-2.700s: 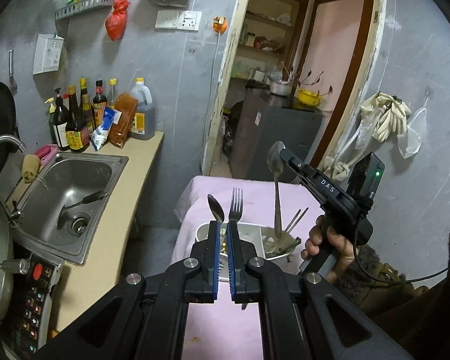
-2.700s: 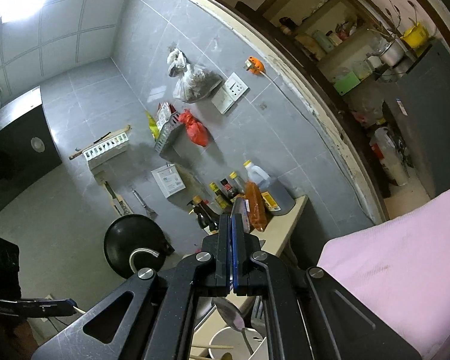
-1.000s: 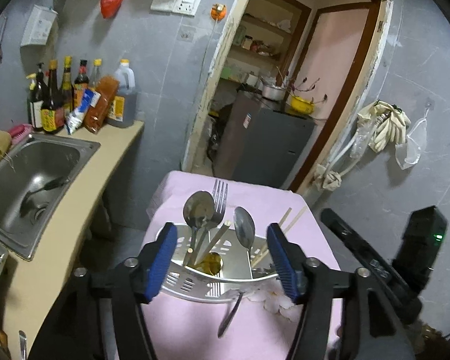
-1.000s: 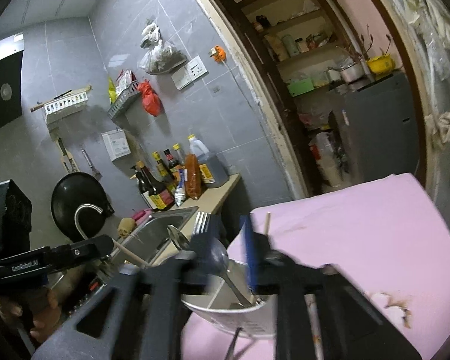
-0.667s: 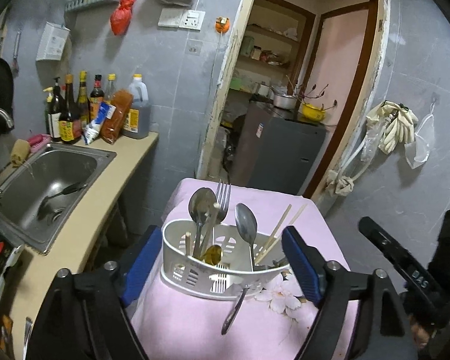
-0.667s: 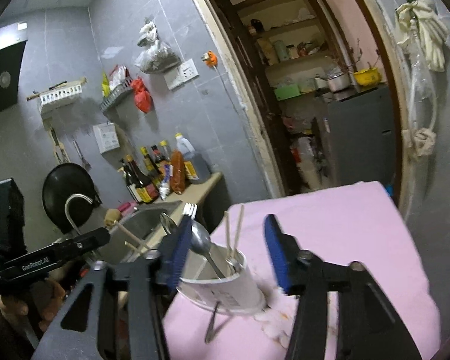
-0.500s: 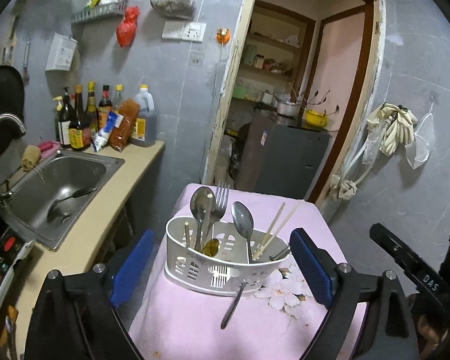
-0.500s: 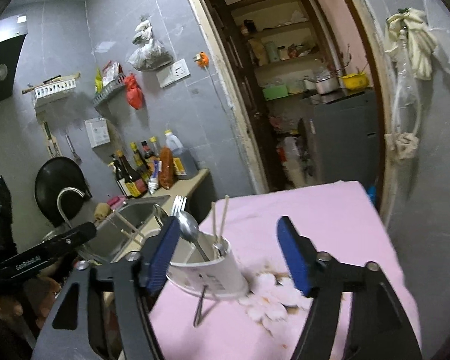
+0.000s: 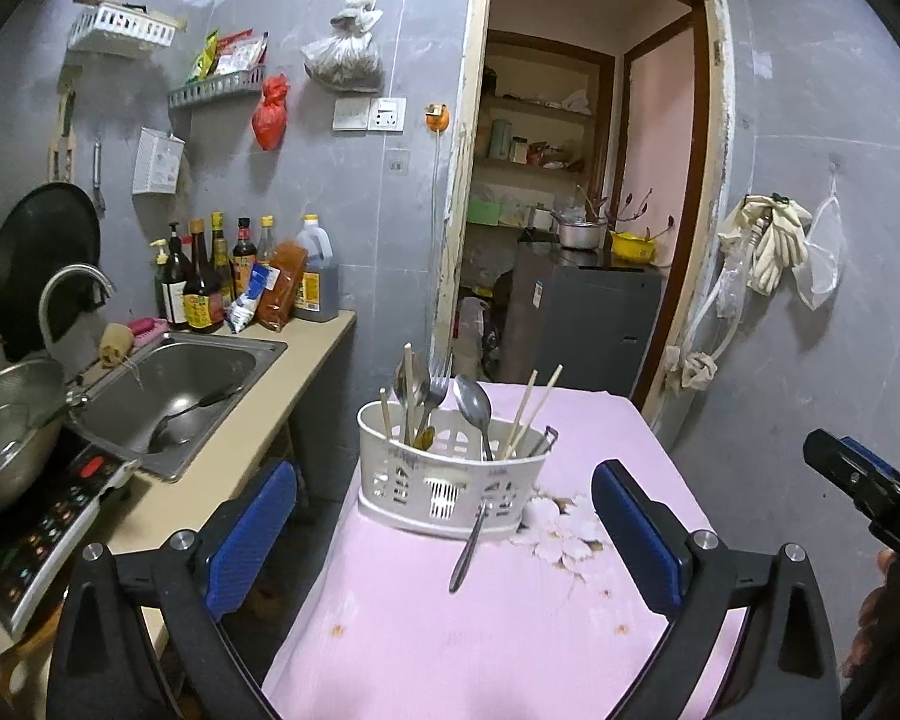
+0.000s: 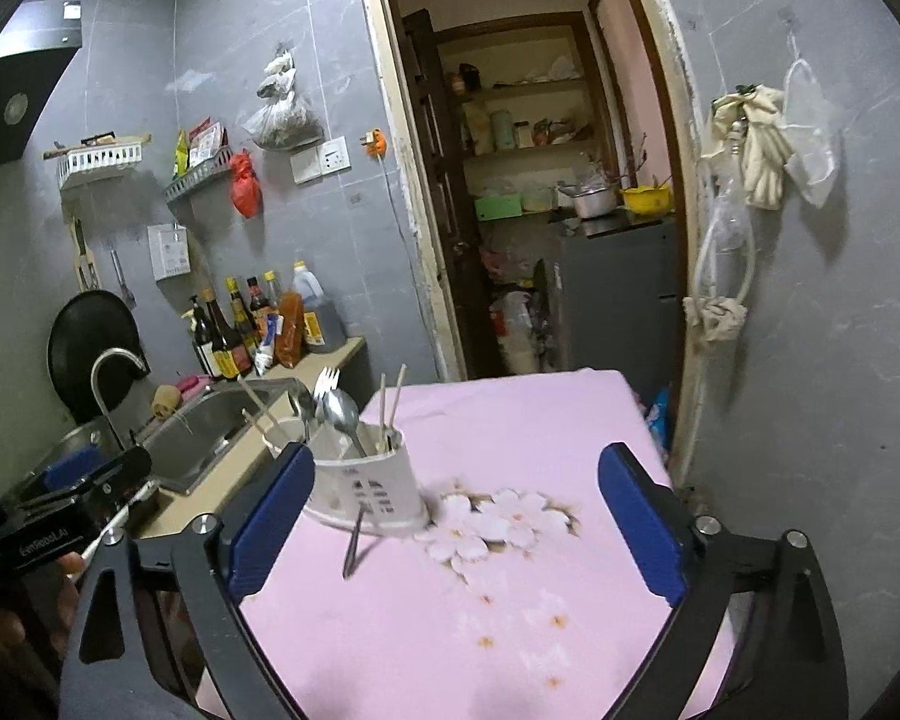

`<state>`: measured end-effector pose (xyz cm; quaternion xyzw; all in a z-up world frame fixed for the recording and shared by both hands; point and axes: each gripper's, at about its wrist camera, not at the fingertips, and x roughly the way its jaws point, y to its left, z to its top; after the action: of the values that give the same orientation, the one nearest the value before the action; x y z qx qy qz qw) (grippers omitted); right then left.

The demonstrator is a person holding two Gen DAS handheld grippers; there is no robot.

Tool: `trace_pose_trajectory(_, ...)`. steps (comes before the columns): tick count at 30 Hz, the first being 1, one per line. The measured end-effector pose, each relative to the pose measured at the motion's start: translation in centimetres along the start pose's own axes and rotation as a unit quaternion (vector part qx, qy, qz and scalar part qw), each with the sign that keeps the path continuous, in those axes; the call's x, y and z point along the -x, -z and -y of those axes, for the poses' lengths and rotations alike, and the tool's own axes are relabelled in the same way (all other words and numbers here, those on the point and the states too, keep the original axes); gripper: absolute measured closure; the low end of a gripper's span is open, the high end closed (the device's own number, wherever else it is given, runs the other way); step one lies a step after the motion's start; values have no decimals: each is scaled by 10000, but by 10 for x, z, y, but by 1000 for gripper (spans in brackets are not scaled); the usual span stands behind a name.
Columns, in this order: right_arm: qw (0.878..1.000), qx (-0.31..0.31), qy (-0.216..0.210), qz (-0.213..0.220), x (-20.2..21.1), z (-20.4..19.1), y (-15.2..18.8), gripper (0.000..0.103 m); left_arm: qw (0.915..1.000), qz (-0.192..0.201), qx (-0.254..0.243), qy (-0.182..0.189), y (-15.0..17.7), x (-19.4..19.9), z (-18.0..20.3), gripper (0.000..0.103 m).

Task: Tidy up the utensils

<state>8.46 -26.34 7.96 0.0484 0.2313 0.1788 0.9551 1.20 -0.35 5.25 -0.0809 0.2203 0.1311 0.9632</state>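
Left wrist view: my left hand-held gripper point(image 9: 444, 531) has its jaws opening, spread wide, nothing between the blue pads point(image 9: 251, 534). White caddy point(image 9: 450, 474) sits on the pink tabletop point(image 9: 510, 630) at 12 o'clock from the gripper, clear of both pads. Inside it stand two spoons, a fork point(image 9: 437, 387) and chopsticks point(image 9: 531, 414), all leaning upright. One spoon point(image 9: 467, 546) lies outside, its handle on the cloth at 6 o'clock of the caddy and its upper end propped against the caddy's front wall. Flower print point(image 9: 561, 531) on the cloth sits at 4 o'clock of the caddy. Sink point(image 9: 174, 384) at 10 o'clock, bottles point(image 9: 210, 282) behind it on the counter.

Right wrist view: my right hand-held gripper point(image 10: 459, 525) also opening its jaws, wide, empty. Caddy point(image 10: 369, 489) at 11 o'clock, just beside the left pad point(image 10: 273, 519) in frame; can't tell if touching. Left gripper body shows at 9 o'clock, held by a hand point(image 10: 6, 618).
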Motion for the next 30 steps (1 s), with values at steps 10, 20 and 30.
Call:
trace_pose_trajectory(10,9997,81,209,-61,64,0,36,6,9997,-12,-242,55,32,54,4,3)
trace_pose_trajectory(20,9993,296,229,72,100,-12,50,6,9999,-24,-44,118,56,77,-9,3)
trace_pose_trajectory(30,9994,343,108,-2,97,-17,52,6,9998,27,153,99,64,80,-14,3)
